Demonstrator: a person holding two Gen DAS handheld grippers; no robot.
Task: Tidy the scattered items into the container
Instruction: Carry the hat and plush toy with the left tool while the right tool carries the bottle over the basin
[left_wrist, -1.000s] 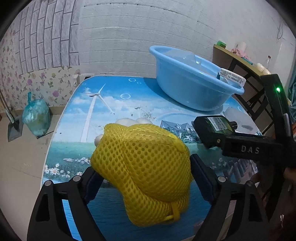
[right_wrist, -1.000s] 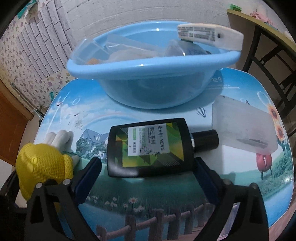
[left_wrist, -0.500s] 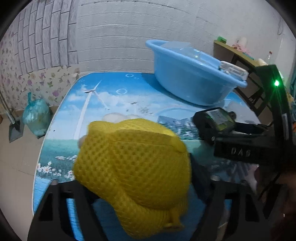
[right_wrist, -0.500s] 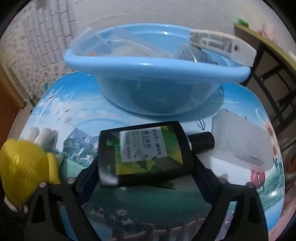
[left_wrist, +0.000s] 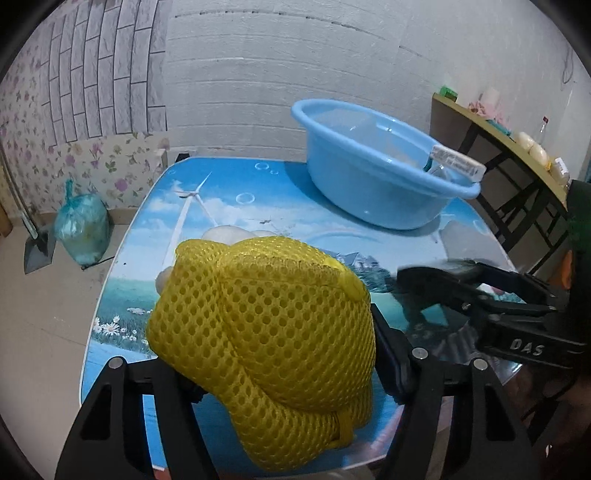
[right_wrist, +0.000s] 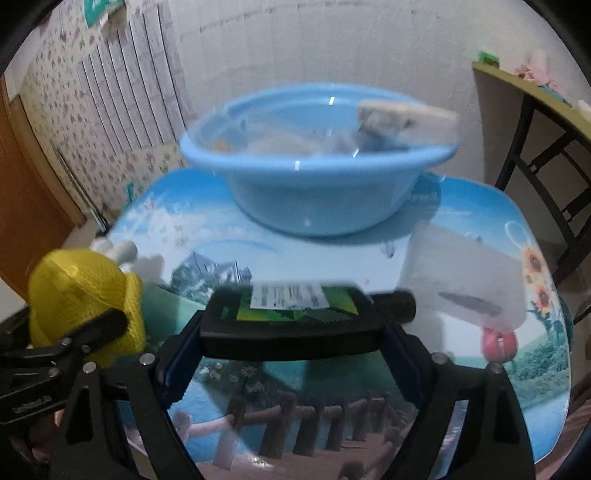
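The left claw pinches a yellow mesh pouch, bulging and honeycombed, with something white poking out behind it; its jaws have just been closing in on the mesh, and the bundle sits higher over the surface than a moment ago. The right claw clamps a flat black bottle by its two ends, black cap sticking out to the right. Its jaws have also just been closing, and the bottle, which lay flat a second ago, is tipped up off the surface. The bottle's green and white label is too blurred to read now. "DAS" shows in white on the right claw's black body in the left view. The light blue basin stands at the far side of the scenic-printed surface, a white labelled tube resting over its rim. A frosted white case lies right of the bottle.
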